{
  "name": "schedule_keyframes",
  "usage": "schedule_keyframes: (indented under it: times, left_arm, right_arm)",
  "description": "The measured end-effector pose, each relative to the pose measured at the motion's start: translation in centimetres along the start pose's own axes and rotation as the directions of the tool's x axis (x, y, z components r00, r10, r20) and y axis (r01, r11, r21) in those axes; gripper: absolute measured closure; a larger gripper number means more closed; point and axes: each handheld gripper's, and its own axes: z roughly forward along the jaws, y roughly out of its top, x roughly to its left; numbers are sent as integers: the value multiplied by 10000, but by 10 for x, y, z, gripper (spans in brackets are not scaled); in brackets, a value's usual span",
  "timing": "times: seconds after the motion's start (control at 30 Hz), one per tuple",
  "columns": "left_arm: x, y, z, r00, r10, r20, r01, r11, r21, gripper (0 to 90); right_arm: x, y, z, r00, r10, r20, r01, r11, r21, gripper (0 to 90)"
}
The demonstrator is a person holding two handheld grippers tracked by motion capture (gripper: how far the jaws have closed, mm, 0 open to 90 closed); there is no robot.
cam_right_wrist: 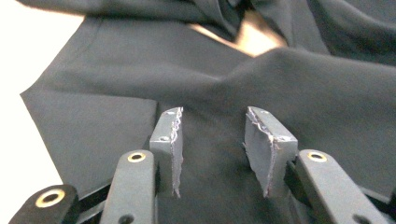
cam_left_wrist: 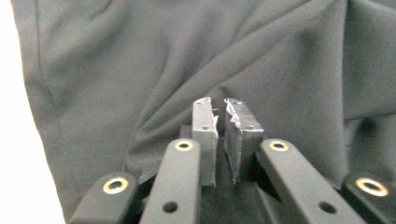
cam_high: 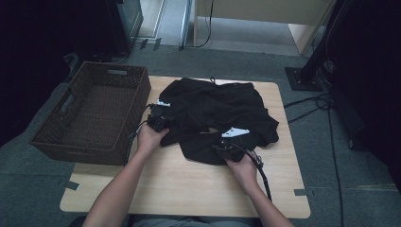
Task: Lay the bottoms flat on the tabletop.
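1. Black crumpled cloth garment (cam_high: 217,118): lies in a loose heap on the light wooden tabletop (cam_high: 189,189), covering its middle and far part, with the near strip of wood bare. No brand, label or writing readable on it in any view.
2. Left gripper (cam_high: 163,113): at the garment's left edge, just beside the basket. In the left gripper view (cam_left_wrist: 218,122) the grey pads (cam_left_wrist: 204,135) are nearly together with a thin gap; the garment (cam_left_wrist: 187,60) lies right behind and under them. Cannot tell whether a fold is pinched between the pads.
3. Right gripper (cam_high: 226,141): at the garment's near edge, grey three-cornered plate up. In the right gripper view (cam_right_wrist: 214,130) the jaws are spread, the pads (cam_right_wrist: 169,140) stand apart over the fabric (cam_right_wrist: 140,84), and nothing is clamped.
4. Left hand (cam_high: 150,137): forearm enters from the bottom and angles up and right; the hand wraps the gripper body, which points toward the garment.
5. Right hand (cam_high: 243,170): forearm enters from bottom right; the hand is low over the tabletop, gripper aimed forward into the cloth, black cable (cam_high: 262,175) trailing back along the wrist.
6. Dark brown woven rectangular basket (cam_high: 94,113): sits at the tabletop's left edge, beside the garment and apart from it.
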Motion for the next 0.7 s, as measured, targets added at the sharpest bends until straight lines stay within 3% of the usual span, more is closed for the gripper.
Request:
schedule_keyframes:
  times: [0.1,0.17,0.23,0.27,0.3,0.33,0.37,0.43,0.5,0.53,0.7]
  left_arm:
    - [4,-3,4,10000,-24,-20,24,10000,-63,783]
    - [6,-3,4,9996,202,-186,-205,9997,-144,769]
    - [8,-2,4,9997,131,-202,-134,9998,-139,743]
    - [12,1,4,9997,-251,19,252,9996,-84,729]
    - [12,1,4,9997,-251,19,252,9996,-84,709]
    - [13,3,1,9974,-606,381,611,9981,-124,690]
    - [12,3,-3,9966,-660,485,670,9976,-194,678]
    - [8,3,-12,9948,-615,815,650,9971,-405,651]
    - [5,2,-18,9945,-591,866,643,9962,-592,633]
    - [2,1,-26,9906,-695,1177,777,9947,-666,582]
    - [-5,-11,-47,9841,-703,1633,873,9912,-996,511]
  right_arm:
    - [-4,-13,-14,9993,-193,306,190,9998,107,591]
    - [-9,-20,-23,9992,183,367,-191,9996,217,597]
    - [-12,-24,-31,9986,425,301,-437,9982,412,624]
    - [-14,-25,-34,9983,497,317,-513,9973,528,629]
    - [-14,-25,-35,9977,621,268,-636,9962,592,626]
    - [-14,-24,-36,9978,658,78,-660,9970,404,621]
    - [-14,-22,-36,9976,692,-12,-691,9976,79,621]
    - [-9,-13,-35,9977,652,-208,-660,9971,-388,617]
    - [-6,-8,-33,9982,524,-295,-541,9968,-596,612]
    - [1,4,-23,9986,145,-515,-184,9970,-752,593]
    - [19,29,6,9937,-227,-1093,117,9949,-1002,534]
